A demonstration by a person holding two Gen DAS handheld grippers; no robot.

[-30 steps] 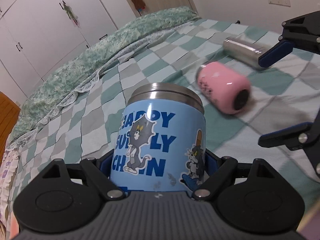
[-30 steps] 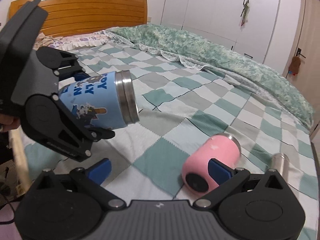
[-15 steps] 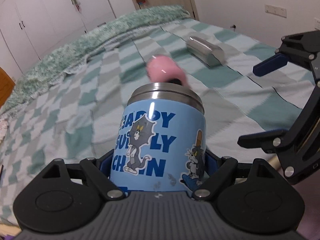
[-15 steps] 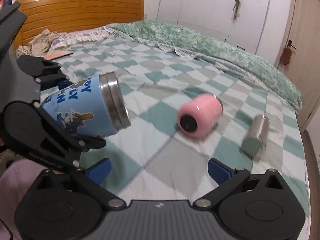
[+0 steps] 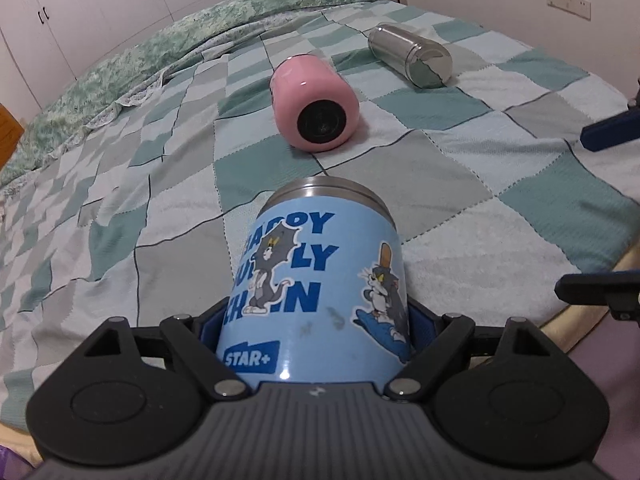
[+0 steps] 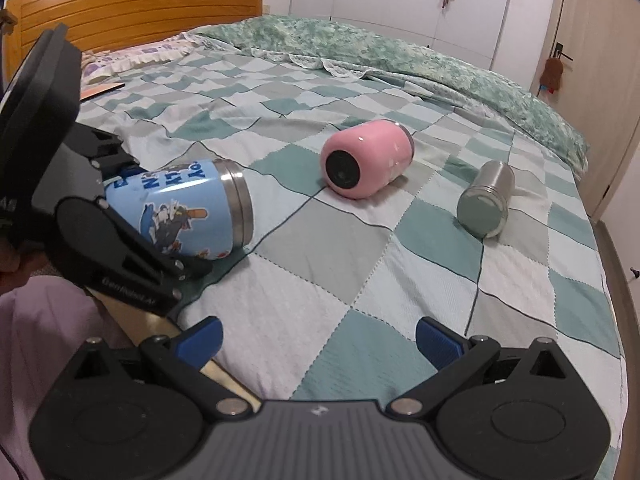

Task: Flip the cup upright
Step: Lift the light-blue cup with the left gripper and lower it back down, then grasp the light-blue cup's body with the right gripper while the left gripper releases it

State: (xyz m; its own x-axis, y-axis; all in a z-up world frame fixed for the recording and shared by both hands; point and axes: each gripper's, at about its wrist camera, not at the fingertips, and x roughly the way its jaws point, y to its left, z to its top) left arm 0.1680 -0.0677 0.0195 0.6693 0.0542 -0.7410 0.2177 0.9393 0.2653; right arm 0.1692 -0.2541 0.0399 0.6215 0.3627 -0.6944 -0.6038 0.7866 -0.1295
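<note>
My left gripper (image 5: 316,324) is shut on a light blue cartoon cup (image 5: 320,280) with a steel rim. The cup lies on its side, rim pointing away, low over the near edge of the bed; the right wrist view shows it (image 6: 184,208) resting on or just above the quilt, held by the left gripper (image 6: 120,220). My right gripper (image 6: 318,340) is open and empty above the bed's near edge; its fingertips (image 5: 608,136) show at the right of the left wrist view.
A pink cup (image 5: 316,104) (image 6: 366,162) lies on its side mid-bed, black base toward me. A steel bottle (image 5: 410,56) (image 6: 486,204) lies on its side to its right. The checkered quilt (image 6: 360,260) covers the bed; wooden headboard (image 6: 132,12) at far left.
Both grippers have swung left and lowered toward the bed's near edge. The blue cup stays gripped and has come down to the quilt. The pink cup and bottle lie still.
</note>
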